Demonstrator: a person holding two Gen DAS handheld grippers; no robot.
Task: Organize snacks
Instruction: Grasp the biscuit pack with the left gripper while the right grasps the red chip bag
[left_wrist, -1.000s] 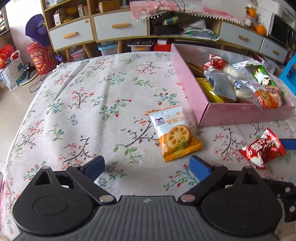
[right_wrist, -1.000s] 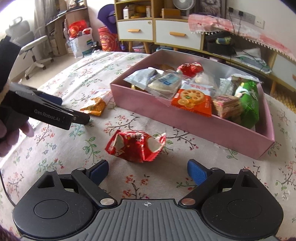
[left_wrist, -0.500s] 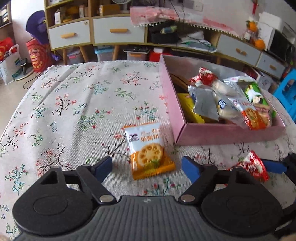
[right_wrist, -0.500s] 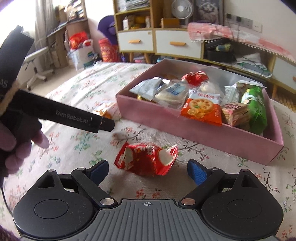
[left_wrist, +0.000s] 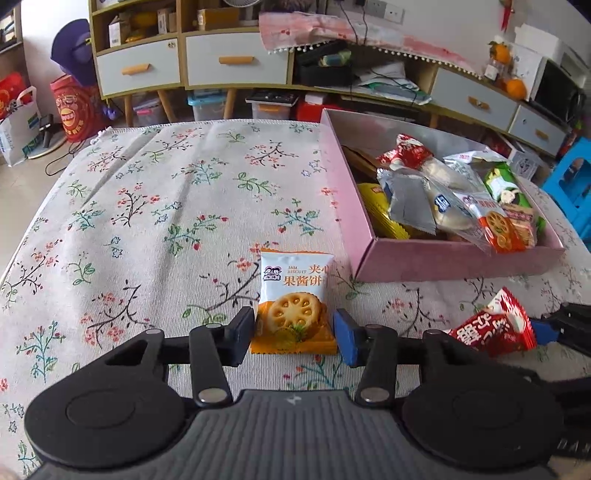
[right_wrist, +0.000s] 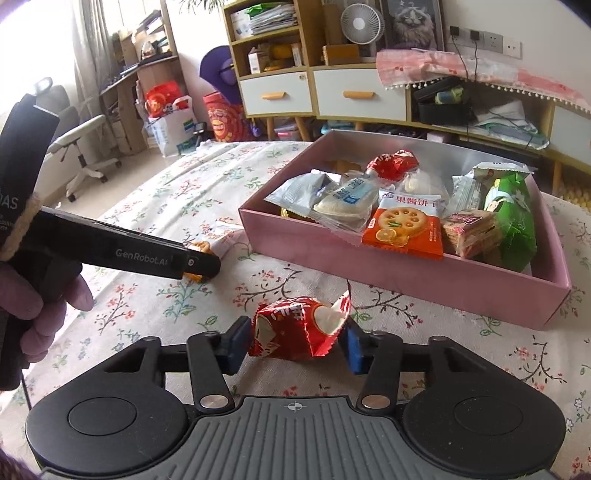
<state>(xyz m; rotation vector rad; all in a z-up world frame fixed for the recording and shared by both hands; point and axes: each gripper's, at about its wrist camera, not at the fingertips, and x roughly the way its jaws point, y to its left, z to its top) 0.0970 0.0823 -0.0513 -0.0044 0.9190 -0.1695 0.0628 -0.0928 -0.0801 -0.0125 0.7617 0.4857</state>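
Nearest first: left gripper (left_wrist: 294, 333) low over the table (left_wrist: 147, 229), jaws partly closed and straddling the lower, orange end of the jam biscuit packet (left_wrist: 293, 301). Left pad looks just touching the packet's edge; right pad a sliver off it. Not yet clamped, as far as I can judge. Packet lies flat on the floral cloth, just off the near left corner of the pink box (left_wrist: 458, 258).

Right gripper (right_wrist: 294, 344) likewise narrowed around the red wrapped snack (right_wrist: 299, 328), which sits on the cloth in front of the box's long near wall. Left pad against the wrapper, right pad at its flared, crimped tail. Contact likely; a firm hold I cannot confirm.

Handling, by judgement:
- Both items light, film-wrapped, slick. Wrappers will crumple before the contents resist.
- Biscuit inside is probably brittle. Gentle squeeze across the packet's width, over the body rather than the sealed fringe.
- Red snack is puffy and irregular; its twisted tail would slip or tear. Better to take the fat middle.
- Neither should need much force; over-closing risks crushing.

Farther off: pink box (right_wrist: 406, 277) already well filled with packets, among them a matching orange biscuit packet (right_wrist: 404, 227) and a green bag (right_wrist: 511, 221). Room remains mostly near the left end.
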